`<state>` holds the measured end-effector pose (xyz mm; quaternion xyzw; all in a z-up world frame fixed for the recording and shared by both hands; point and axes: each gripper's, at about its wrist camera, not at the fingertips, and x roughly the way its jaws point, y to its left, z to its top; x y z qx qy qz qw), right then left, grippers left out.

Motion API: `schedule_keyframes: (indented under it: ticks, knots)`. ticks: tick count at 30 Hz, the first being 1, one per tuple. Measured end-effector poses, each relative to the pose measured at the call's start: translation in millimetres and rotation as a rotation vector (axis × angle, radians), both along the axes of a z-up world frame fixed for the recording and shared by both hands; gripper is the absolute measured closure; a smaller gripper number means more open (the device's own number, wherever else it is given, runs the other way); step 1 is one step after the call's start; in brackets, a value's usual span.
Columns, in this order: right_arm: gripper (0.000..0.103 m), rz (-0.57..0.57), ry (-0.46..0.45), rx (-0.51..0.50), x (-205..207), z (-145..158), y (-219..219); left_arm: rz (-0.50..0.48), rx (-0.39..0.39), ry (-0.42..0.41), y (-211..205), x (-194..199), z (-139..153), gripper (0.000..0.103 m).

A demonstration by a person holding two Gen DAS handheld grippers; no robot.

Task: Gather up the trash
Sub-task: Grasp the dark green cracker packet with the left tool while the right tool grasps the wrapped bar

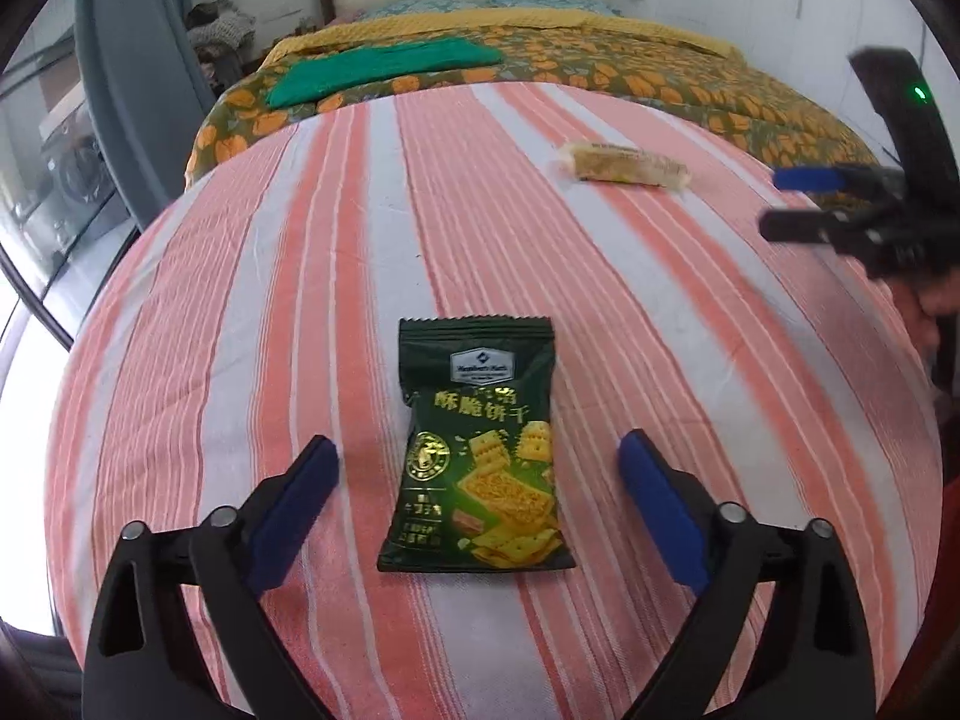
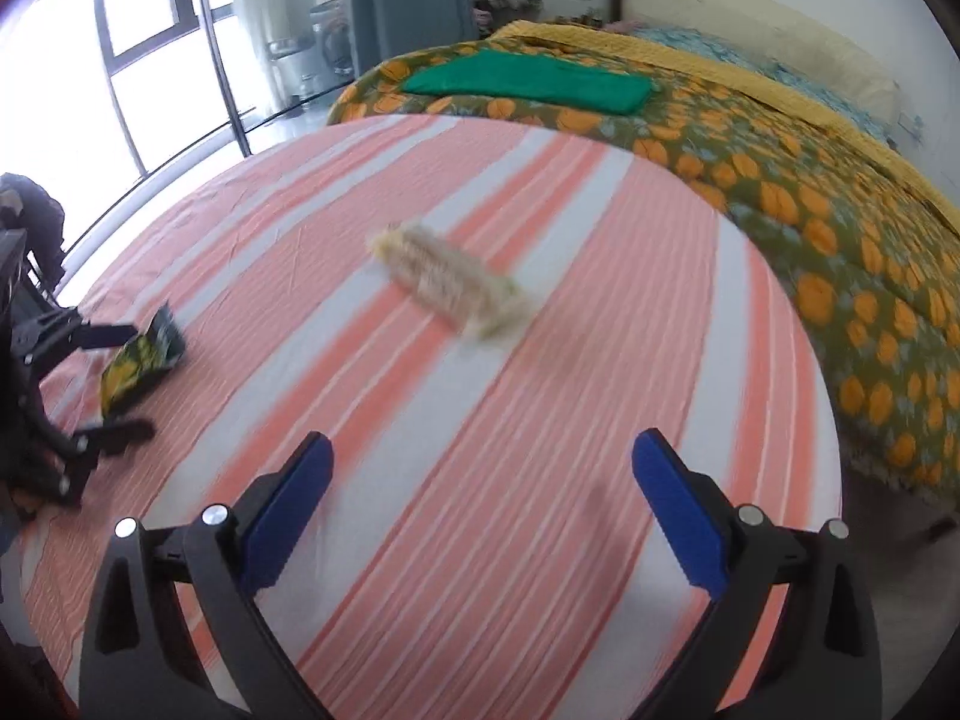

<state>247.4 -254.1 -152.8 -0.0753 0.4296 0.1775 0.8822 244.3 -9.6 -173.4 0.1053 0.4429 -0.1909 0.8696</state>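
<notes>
left gripper [image 1: 477, 483]: spread wide, nothing gripped, green cracker packet [image 1: 477, 450] lying between its fingers | right gripper [image 2: 480, 480]: spread wide, empty, pale wrapper [image 2: 447, 279] ahead of it, apart | bed [image 1: 240, 300]: both pieces uncollected | progress: judged early

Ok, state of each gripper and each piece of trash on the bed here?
left gripper: open, straddling the packet, pads clear of it
right gripper: open, empty
green cracker packet: flat on the striped sheet, not gripped
pale snack bar wrapper: lying on the sheet, untouched
</notes>
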Motion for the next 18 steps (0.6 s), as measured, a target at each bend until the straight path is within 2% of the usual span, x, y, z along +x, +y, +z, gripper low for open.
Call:
schedule_keyframes:
  ticks: [4, 7, 8, 9, 10, 11, 13, 14, 16, 18]
  knots:
    - [0.009, 0.07, 0.038, -0.029, 53, 1, 26, 0.009, -0.004, 0.009, 1, 2, -1, 0.005]
    - [0.01, 0.082, 0.071, -0.055, 81, -8, 43, 0.009, -0.011, 0.014, 2, 3, -1, 0.005]
    - [0.014, 0.073, 0.094, -0.062, 91, -13, 50, 0.009, -0.011, 0.014, 3, 3, -1, 0.005]
    - [0.018, 0.071, 0.108, -0.055, 94, -16, 50, 0.009, -0.013, 0.015, 3, 4, -1, 0.005]
    - [0.036, 0.074, 0.137, -0.04, 98, -20, 53, 0.008, -0.014, 0.015, 3, 4, -1, 0.005]
    - [0.052, 0.067, 0.126, -0.047, 97, -18, 53, 0.008, -0.015, 0.015, 3, 4, -1, 0.005]
    - [0.069, 0.069, 0.138, -0.016, 91, -15, 51, 0.008, -0.015, 0.016, 3, 4, -1, 0.005]
    - [0.075, 0.068, 0.141, -0.019, 83, -13, 48, 0.008, -0.015, 0.016, 3, 5, -1, 0.005]
    - [0.081, 0.073, 0.133, -0.029, 69, -10, 47, 0.008, -0.014, 0.015, 3, 5, -1, 0.005]
    - [0.082, 0.064, 0.134, -0.019, 43, -6, 40, 0.008, -0.012, 0.015, 3, 5, -1, 0.005]
